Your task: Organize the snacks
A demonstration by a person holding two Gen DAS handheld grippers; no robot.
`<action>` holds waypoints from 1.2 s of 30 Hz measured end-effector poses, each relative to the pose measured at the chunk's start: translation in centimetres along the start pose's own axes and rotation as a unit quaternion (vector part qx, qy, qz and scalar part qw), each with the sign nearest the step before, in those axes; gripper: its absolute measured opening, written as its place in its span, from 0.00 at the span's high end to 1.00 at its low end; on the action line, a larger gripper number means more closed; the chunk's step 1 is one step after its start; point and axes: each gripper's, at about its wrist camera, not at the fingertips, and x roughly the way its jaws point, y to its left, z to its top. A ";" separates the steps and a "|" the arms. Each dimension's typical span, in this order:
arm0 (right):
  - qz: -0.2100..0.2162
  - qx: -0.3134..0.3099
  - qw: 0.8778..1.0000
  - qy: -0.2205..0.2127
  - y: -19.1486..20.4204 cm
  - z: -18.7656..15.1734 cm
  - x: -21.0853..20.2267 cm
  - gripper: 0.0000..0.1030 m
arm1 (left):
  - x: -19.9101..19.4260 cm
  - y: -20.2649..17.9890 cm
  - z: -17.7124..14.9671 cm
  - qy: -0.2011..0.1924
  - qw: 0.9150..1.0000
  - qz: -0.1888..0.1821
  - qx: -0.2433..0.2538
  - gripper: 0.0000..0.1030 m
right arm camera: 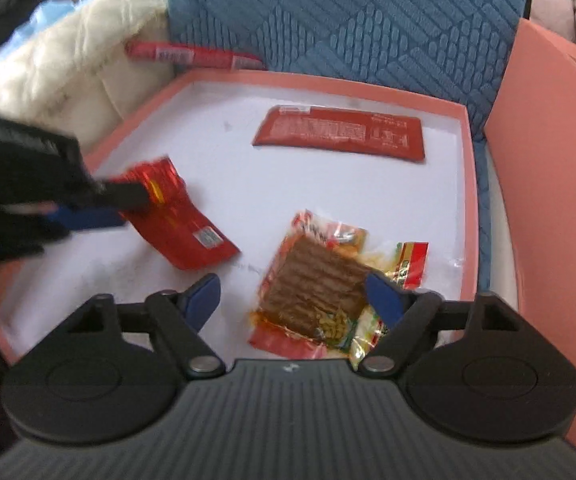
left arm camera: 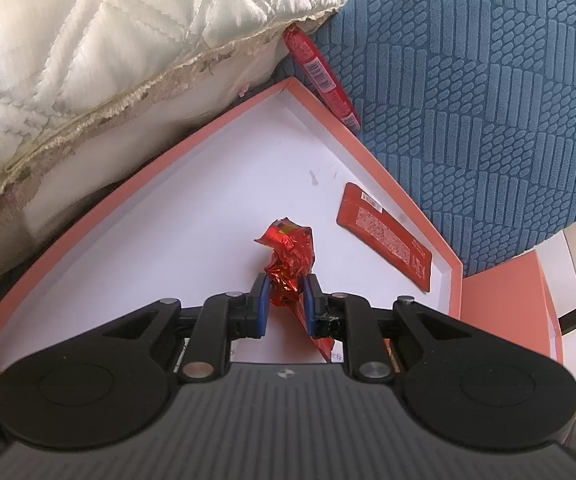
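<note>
My left gripper (left arm camera: 284,294) is shut on a crinkled red foil snack packet (left arm camera: 288,256) and holds it over the white floor of a pink box (left arm camera: 207,128). In the right wrist view the left gripper (right arm camera: 123,204) comes in from the left, clamped on that red packet (right arm camera: 183,228). My right gripper (right arm camera: 294,294) is open, its jaws on either side of a clear packet with a brown slab (right arm camera: 312,284) lying in the pink box (right arm camera: 320,80). A flat red packet (left arm camera: 388,232) (right arm camera: 340,132) lies near the box's far side. A red sausage stick (left arm camera: 322,76) (right arm camera: 191,56) lies outside the box.
A quilted white cushion (left arm camera: 87,48) (right arm camera: 59,68) presses against the box's left side. A blue textured cushion (left arm camera: 488,80) (right arm camera: 348,12) stands behind it. The pink box lid (right arm camera: 548,184) leans upright on the right.
</note>
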 end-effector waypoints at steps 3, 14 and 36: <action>0.001 0.002 1.000 -0.005 -0.1 0.1 -0.1 0.29 | 0.0 0.0 0.0 0.000 1.000 -0.002 -0.001 0.80; 0.001 0.003 1.000 -0.017 -0.3 0.6 -2.1 0.75 | -0.2 0.2 0.1 0.001 1.000 -0.011 0.003 0.80; -0.002 0.070 0.997 -0.043 -3.3 0.0 -7.0 0.91 | -2.2 -1.7 -1.2 -0.005 0.998 -0.036 0.046 0.80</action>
